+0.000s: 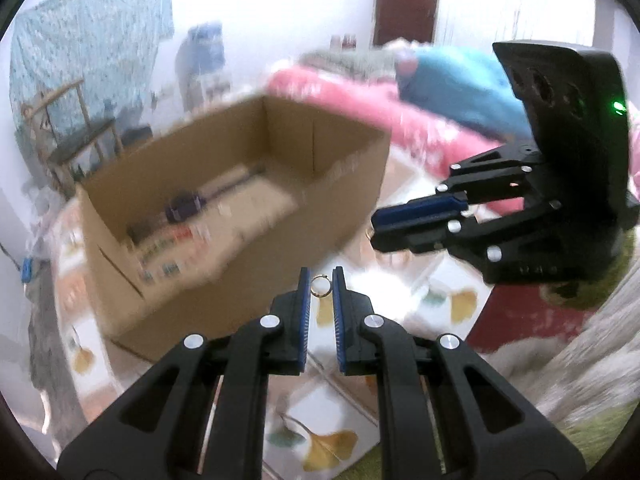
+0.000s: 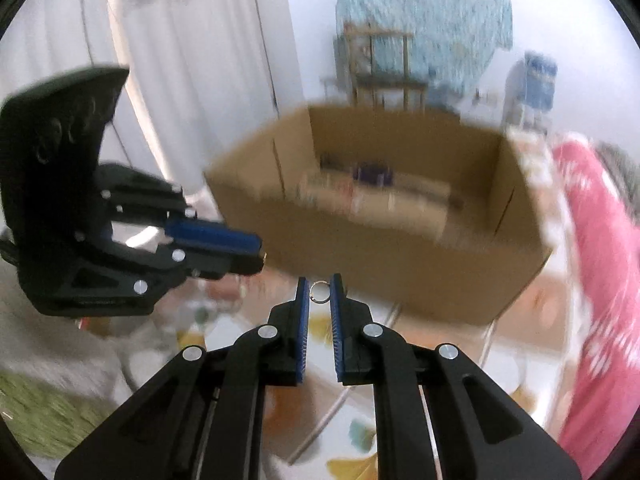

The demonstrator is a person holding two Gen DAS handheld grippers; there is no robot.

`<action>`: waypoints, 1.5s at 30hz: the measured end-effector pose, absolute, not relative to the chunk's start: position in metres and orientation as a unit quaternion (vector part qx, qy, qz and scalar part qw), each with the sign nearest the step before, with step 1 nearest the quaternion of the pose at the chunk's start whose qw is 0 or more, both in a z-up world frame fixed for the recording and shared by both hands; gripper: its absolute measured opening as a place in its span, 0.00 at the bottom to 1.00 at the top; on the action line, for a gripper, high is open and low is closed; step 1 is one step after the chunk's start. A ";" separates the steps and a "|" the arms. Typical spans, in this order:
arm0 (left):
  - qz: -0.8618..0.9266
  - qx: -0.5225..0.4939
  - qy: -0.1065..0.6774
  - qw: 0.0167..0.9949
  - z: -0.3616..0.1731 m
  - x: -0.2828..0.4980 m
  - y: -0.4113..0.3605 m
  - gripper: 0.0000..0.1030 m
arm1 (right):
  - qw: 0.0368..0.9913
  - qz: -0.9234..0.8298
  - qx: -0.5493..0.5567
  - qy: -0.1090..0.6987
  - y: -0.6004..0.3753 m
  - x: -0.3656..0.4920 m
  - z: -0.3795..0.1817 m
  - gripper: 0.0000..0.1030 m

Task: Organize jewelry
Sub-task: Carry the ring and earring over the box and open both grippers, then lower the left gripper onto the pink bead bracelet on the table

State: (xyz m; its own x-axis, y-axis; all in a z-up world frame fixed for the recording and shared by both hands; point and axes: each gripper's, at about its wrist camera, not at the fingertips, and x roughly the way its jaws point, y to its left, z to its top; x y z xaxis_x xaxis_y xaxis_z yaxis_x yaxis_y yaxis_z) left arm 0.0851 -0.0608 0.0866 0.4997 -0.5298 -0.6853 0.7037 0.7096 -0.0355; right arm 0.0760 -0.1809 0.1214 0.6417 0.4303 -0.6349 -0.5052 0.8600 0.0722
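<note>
My left gripper (image 1: pixel 321 283) is shut on a small gold ring (image 1: pixel 321 285), held between its blue pads above the tabletop. My right gripper (image 2: pixel 320 290) is shut on a small silver ring (image 2: pixel 319 292). An open cardboard box (image 1: pixel 248 184) stands just beyond both grippers; it also shows in the right wrist view (image 2: pixel 400 216). Blurred items, one dark purple (image 1: pixel 182 208), lie on its floor. In the left wrist view the right gripper (image 1: pixel 376 228) shows at the right; in the right wrist view the left gripper (image 2: pixel 260 252) shows at the left. Both views are motion-blurred.
A cloth with yellow leaf prints (image 1: pixel 332 440) covers the table. A pink blanket (image 1: pixel 344 92) and a blue cushion (image 1: pixel 460 80) lie behind the box. A wooden chair (image 2: pixel 380 72) stands at the back. Green matting (image 2: pixel 44 412) lies at the near edge.
</note>
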 end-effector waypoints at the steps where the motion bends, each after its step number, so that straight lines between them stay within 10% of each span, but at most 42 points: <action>1: -0.362 0.122 0.335 0.861 0.098 0.089 -0.056 0.10 | 0.907 0.264 -0.053 0.323 -0.184 0.080 0.132 0.10; 23: -0.302 0.103 0.468 0.824 0.061 0.225 -0.047 0.16 | 0.816 0.277 -0.015 0.506 -0.167 0.280 0.097 0.13; 32: -0.301 0.074 0.442 0.842 0.079 0.221 -0.032 0.18 | 0.844 0.271 0.019 0.463 -0.191 0.273 0.120 0.20; 45: -0.284 0.062 0.340 0.894 0.111 0.137 0.014 0.51 | 0.920 0.274 0.039 0.276 -0.242 0.130 0.185 0.43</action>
